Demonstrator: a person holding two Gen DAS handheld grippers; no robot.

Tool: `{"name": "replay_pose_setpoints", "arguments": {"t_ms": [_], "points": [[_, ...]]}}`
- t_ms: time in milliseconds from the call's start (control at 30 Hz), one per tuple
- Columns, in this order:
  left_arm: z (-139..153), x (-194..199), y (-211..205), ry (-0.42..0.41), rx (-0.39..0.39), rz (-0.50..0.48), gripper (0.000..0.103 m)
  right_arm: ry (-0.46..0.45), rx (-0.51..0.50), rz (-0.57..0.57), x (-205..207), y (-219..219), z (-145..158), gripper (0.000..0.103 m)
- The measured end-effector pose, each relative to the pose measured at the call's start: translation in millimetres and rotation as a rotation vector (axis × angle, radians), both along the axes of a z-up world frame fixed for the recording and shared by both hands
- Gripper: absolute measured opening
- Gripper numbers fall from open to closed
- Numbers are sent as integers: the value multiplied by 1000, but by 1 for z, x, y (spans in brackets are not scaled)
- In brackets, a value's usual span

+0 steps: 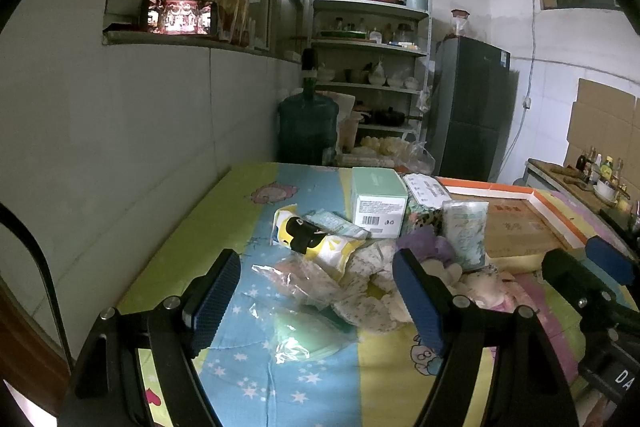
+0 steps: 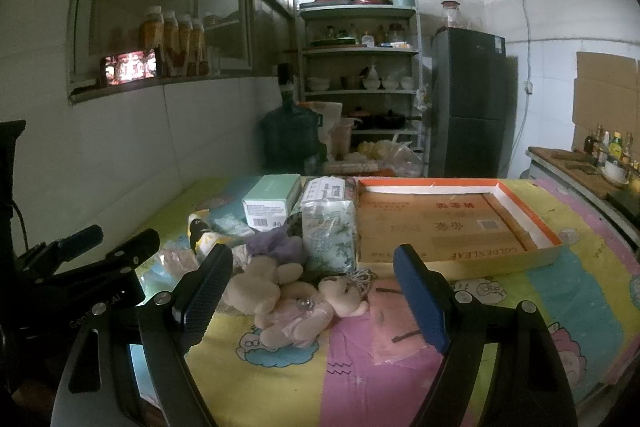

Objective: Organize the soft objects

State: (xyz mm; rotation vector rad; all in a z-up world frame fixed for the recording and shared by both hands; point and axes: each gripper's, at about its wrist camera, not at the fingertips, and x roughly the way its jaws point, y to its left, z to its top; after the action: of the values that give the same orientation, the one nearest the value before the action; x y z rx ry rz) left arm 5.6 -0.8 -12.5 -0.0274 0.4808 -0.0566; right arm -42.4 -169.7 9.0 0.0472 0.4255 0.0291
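Both tongs are spread wide with nothing between the pads. Left tongs hover low over the surface, which has a bright cartoon-print cloth on it, and a crinkly clear plastic bag sits right in the gap at the centre of that frame. Right tongs hang over a beige teddy bear lying flat in the lower middle of the right wrist view, with a smaller bear touching it on its right side.

Rest of the soft pile is bunched mid-frame: a purple plush, a floral tissue pack standing upright just behind the bears, a yellow-and-white pouch with a black cartoon on it, plus a mint green box toward the back. Right of the pile, touching the tissue pack or nearly so, is a shallow orange-rimmed cardboard tray with only flat printed cardboard inside.
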Motion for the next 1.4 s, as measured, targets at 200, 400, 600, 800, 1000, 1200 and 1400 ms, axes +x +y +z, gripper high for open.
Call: {"name": "replay_pose_setpoints", "arguments": {"t_ms": [200, 400, 600, 800, 1000, 1200, 1400], "points": [[-1, 2, 2, 6, 1, -3, 79, 0, 7, 1, 2, 2, -2, 84], [-6, 4, 10, 9, -7, -10, 79, 10, 29, 18, 5, 0, -8, 84], [-17, 1, 26, 4, -23, -45, 79, 24, 51, 44, 7, 1, -18, 84], [-41, -1, 47, 39, -55, -68, 79, 45, 66, 96, 9, 6, -34, 84], [-57, 9, 51, 94, -96, -83, 79, 70, 62, 128, 14, 14, -44, 84], [-76, 26, 43, 155, -125, -107, 79, 75, 61, 135, 18, 14, -48, 84], [-88, 40, 39, 200, -178, -130, 65, 90, 76, 132, 30, 10, -49, 84]]}}
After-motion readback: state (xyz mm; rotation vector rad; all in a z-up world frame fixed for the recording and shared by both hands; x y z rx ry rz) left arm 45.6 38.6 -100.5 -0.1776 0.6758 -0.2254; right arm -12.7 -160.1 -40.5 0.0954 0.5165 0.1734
